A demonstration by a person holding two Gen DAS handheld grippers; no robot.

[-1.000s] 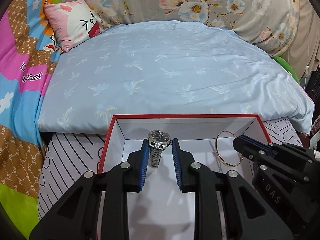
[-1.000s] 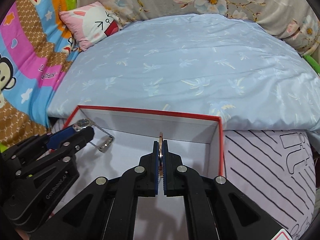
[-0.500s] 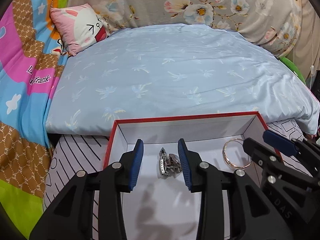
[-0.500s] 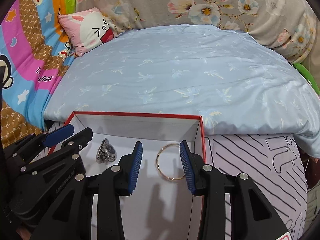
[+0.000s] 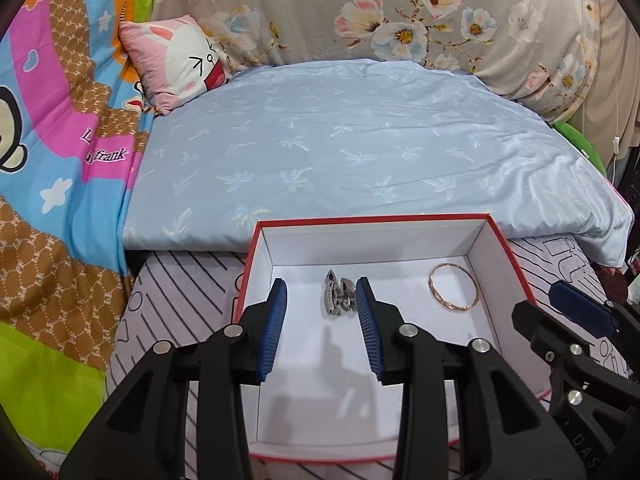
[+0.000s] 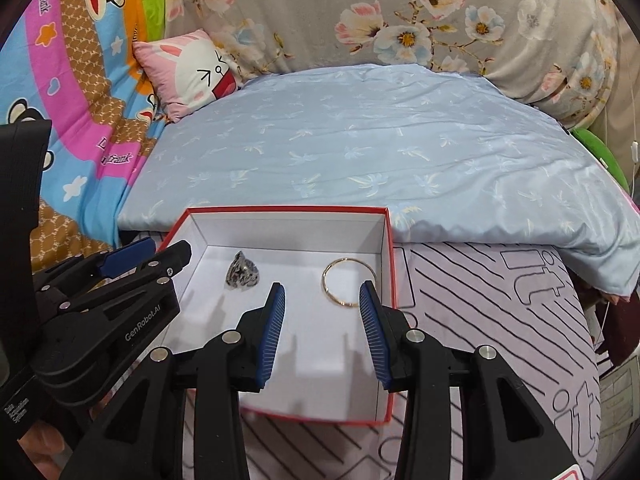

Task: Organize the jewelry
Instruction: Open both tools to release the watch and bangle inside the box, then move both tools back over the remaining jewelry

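A red-rimmed box with a white inside lies on a striped lilac cloth. A silver watch lies crumpled on the box floor at the left. A thin gold bangle lies flat at the right, close to the right wall. My left gripper hangs open above the box, with the watch lying free below and beyond its tips. My right gripper is open too, and the bangle lies untouched past its tips. Each gripper shows at the edge of the other's view.
A pale blue quilt covers the bed behind the box. A pink rabbit pillow sits at the far left, a floral cushion along the back, and a colourful cartoon blanket down the left side.
Both grippers opened and let go: the watch dropped and crumpled on the box floor, the bangle fell flat. Both grippers then drew back and upward from the box.
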